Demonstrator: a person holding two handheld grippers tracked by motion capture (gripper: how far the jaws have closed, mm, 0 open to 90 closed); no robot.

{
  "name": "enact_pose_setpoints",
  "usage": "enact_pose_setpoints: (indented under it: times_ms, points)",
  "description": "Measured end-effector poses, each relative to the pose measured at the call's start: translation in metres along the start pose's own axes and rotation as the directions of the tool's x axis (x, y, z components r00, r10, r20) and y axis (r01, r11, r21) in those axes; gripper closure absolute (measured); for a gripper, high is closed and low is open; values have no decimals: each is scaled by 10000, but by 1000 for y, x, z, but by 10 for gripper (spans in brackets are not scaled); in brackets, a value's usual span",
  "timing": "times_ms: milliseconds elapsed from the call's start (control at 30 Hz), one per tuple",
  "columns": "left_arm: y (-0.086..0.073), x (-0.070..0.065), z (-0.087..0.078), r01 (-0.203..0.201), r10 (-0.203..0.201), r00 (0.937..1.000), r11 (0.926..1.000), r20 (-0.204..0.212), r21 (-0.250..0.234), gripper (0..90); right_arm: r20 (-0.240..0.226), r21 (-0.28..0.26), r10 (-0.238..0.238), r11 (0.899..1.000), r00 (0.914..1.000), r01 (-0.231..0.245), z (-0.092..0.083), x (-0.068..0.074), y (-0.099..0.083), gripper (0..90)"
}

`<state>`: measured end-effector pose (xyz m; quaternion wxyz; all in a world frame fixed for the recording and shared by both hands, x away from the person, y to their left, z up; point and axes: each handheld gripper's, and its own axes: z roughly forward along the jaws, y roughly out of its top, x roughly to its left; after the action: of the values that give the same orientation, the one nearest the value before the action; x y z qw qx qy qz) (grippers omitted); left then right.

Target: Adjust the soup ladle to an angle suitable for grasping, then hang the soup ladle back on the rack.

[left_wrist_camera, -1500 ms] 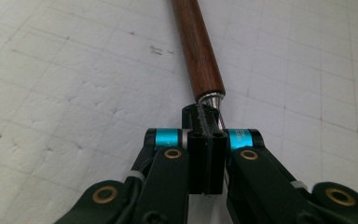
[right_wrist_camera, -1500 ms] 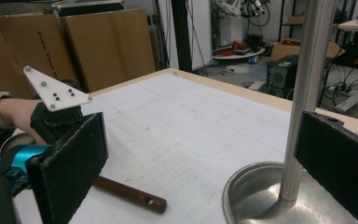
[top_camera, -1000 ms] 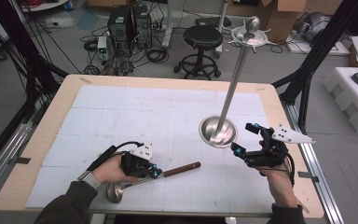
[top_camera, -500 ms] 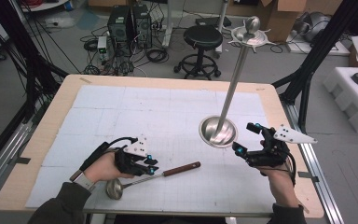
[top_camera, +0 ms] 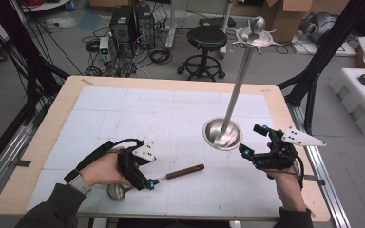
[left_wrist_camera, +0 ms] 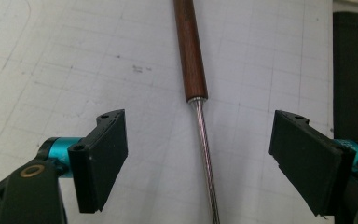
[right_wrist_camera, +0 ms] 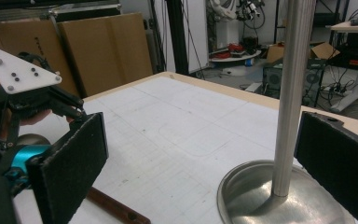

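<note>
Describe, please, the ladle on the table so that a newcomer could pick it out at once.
On the white gridded mat, look at the near edge, left of the tall steel stand. The ladle lies flat there, with a thin metal shaft between the left tool jaws; its brown wooden handle is unique.

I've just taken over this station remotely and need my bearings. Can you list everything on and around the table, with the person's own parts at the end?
Stand: one, silver, round base right of table centre, tall pole rising to a small top dish.
Ladle: one, brown wooden handle on a thin metal shaft, lying flat near the front edge; bowl end by the left hand.
Table: one, wooden rim under a white gridded mat.
Stool: one, black, on the floor beyond the table.
Computer towers: two, dark, on the floor at back left.
Left tongs: one, black, open, astride the ladle shaft.
Right tongs: one, black, open, at the stand's base.
</note>
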<state>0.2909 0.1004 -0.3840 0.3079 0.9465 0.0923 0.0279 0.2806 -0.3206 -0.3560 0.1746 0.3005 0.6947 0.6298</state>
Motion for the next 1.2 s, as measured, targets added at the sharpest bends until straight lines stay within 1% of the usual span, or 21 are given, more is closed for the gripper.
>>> enact_pose_setpoints:
  times_ms: [100, 167, 333, 367, 400, 467, 533, 600, 667, 700, 767, 800, 833, 900, 933, 967, 1000, 1033, 1100, 1167, 1200]
  points:
    - [4, -3, 1, 1, 4, 10000, 9972, -61, 745, 209, 5, 37, 30, 10000, 10000, -30, 0, 0, 0, 14]
    - [7, -6, 3, -100, 108, 9999, 9921, -60, 1252, 214, 6, 29, 16, 10000, 10000, -16, 1, 0, 0, 14]
    - [15, -10, 11, -363, 374, 9993, 9795, -17, 1982, 251, -3, 7, 11, 10000, 10000, -11, 2, -1, 1, 14]
    - [15, -10, 12, -343, 366, 9993, 9775, -74, 2081, 254, -1, 24, -8, 10000, 10000, 8, 2, -1, 1, 14]
    - [17, -10, 15, -278, 308, 9995, 9733, -94, 2279, 261, -27, 39, -1, 10000, 10000, 1, 3, -1, 1, 14]
    - [17, -8, 18, -178, 210, 9997, 9680, -101, 2502, 270, -40, 57, -34, 10000, 10000, 34, 4, -1, 0, 14]
    - [17, -7, 21, -206, 221, 9998, 9631, -25, 2682, 319, -61, 53, 8, 10000, 10000, -8, 5, -1, 1, 14]
    - [17, -7, 23, -92, 90, 10000, 9587, 18, 2843, 321, -95, 64, 17, 10000, 10000, -16, 5, -1, 1, 14]
    - [16, -7, 25, -119, 116, 9999, 9555, 26, 2949, 335, -71, 56, 0, 10000, 10000, 0, 6, -1, 0, 14]
    - [16, -6, 25, -65, 59, 10000, 9514, 31, 3078, 338, -89, 74, -5, 10000, 10000, 5, 6, -1, 0, 14]
    - [16, -5, 27, -53, 39, 10000, 9490, 50, 3153, 364, -104, 86, 15, 10000, 9999, -14, 6, -1, 0, 14]
    - [17, -5, 28, 81, -100, 9999, 9475, 45, 3198, 369, -112, 71, 51, 10000, 9999, -51, 6, -1, 0, 14]
    - [17, -4, 28, 71, -108, 9999, 9434, 91, 3315, 396, -120, 48, 35, 10000, 9999, -34, 5, -1, 0, 14]
    - [17, -4, 32, 116, -154, 9998, 9375, 81, 3478, 411, -124, 47, 66, 10000, 9999, -65, 5, -1, 0, 14]
    - [17, -4, 34, 140, -191, 9998, 9312, 105, 3643, 437, -125, 52, 71, 10000, 9999, -71, 5, -1, 0, 14]
    - [17, -4, 36, 149, -182, 9998, 9289, 57, 3701, 462, -99, 39, 19, 10000, 9999, -19, 5, -1, 0, 14]
    - [17, -4, 37, 145, -174, 9998, 9235, 41, 3833, 476, -99, 45, 15, 10000, 10000, -14, 4, -1, 0, 14]
    - [17, -4, 40, 250, -263, 9997, 9159, -23, 4005, 493, -103, 46, 37, 10000, 9999, -36, 4, -1, 0, 14]
    - [16, -4, 43, 236, -227, 9997, 9067, -72, 4212, 543, -97, 41, 10, 10000, 10000, -10, 5, -1, 0, 14]
    - [18, -4, 43, 418, -359, 9991, 9035, -220, 4265, 567, -118, 56, 33, 10000, 9999, -32, 5, -1, 0, 14]
    - [18, -4, 43, 467, -394, 9989, 9000, -257, 4334, 602, -104, 73, 25, 10000, 9999, -25, 5, -1, 0, 14]
